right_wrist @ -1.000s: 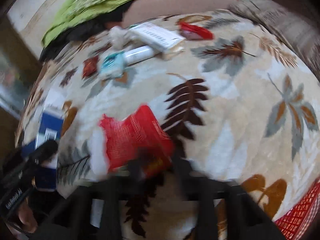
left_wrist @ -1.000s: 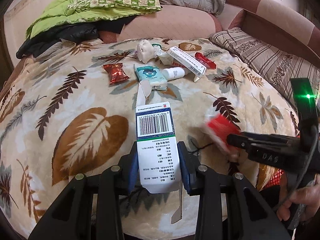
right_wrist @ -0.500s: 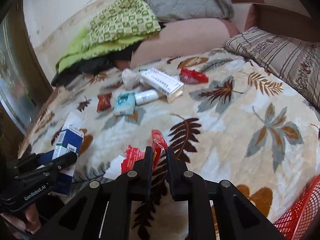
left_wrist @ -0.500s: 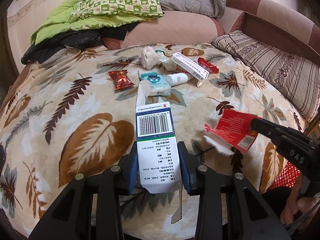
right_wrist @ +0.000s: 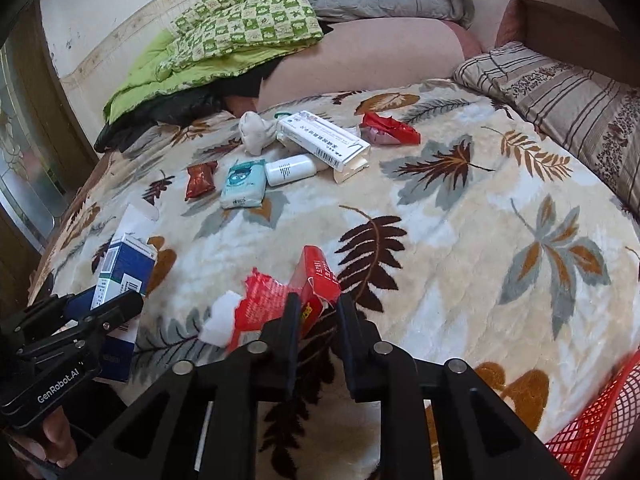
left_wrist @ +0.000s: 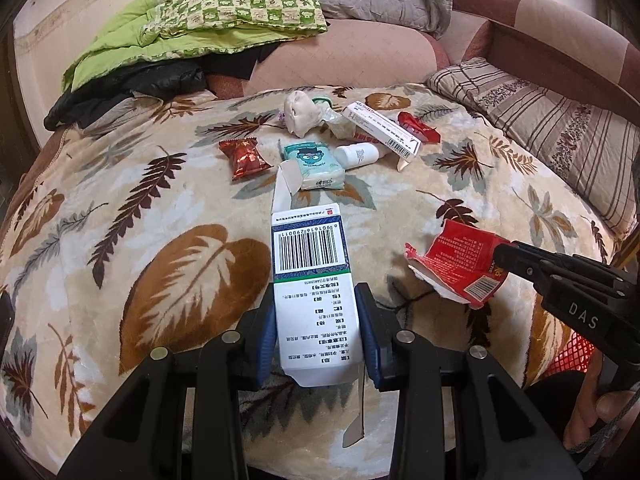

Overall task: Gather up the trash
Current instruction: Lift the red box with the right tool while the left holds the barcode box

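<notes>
My left gripper (left_wrist: 318, 332) is shut on a blue and white carton (left_wrist: 310, 276) with a barcode, held above the leaf-patterned blanket (left_wrist: 160, 208); the same carton (right_wrist: 122, 270) shows at the left of the right wrist view. My right gripper (right_wrist: 316, 308) is shut on a torn red packet (right_wrist: 288, 296), which also appears at the right of the left wrist view as the red packet (left_wrist: 456, 264). More trash lies at the far middle: a red candy wrapper (left_wrist: 244, 158), a teal tissue pack (left_wrist: 316, 164), a white bottle (left_wrist: 358, 155), a long white box (left_wrist: 382, 128), a crumpled tissue (left_wrist: 300, 112) and a red wrapper (left_wrist: 418, 127).
A red mesh basket (right_wrist: 596, 432) stands at the bed's near right edge. Green quilts (left_wrist: 200, 20) and a black jacket (left_wrist: 128, 88) are piled at the back. A striped pillow (left_wrist: 540, 128) lies at the right. A hand (left_wrist: 608, 408) holds the right gripper.
The right gripper has steadied with the red packet raised off the blanket and shifted a little right. The left gripper has kept its hold on the carton, drawing slightly back.
</notes>
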Tool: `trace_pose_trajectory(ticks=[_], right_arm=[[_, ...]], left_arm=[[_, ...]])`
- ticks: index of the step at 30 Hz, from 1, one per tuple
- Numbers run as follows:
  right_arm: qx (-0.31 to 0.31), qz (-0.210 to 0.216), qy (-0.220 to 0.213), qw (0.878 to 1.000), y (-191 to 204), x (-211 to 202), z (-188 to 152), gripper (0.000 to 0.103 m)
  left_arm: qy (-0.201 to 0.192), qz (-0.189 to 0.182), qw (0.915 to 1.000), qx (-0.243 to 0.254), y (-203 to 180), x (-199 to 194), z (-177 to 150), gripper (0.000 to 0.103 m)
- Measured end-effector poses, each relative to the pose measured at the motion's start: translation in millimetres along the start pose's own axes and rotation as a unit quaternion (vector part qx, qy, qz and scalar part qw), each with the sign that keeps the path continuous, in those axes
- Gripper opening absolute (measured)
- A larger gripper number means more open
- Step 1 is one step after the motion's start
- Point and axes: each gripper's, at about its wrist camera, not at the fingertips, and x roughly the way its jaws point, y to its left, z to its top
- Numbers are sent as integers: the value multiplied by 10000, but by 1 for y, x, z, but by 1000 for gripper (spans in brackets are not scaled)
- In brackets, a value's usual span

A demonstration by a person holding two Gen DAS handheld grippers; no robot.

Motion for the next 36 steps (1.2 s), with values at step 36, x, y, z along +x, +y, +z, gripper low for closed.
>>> trace_pose_trajectory(ticks=[36], right_arm=[[-190,-98,-578,9981,12,-15,4,17]], left_arm=[[-39,-37,10000,14,-3,0,-2,35]])
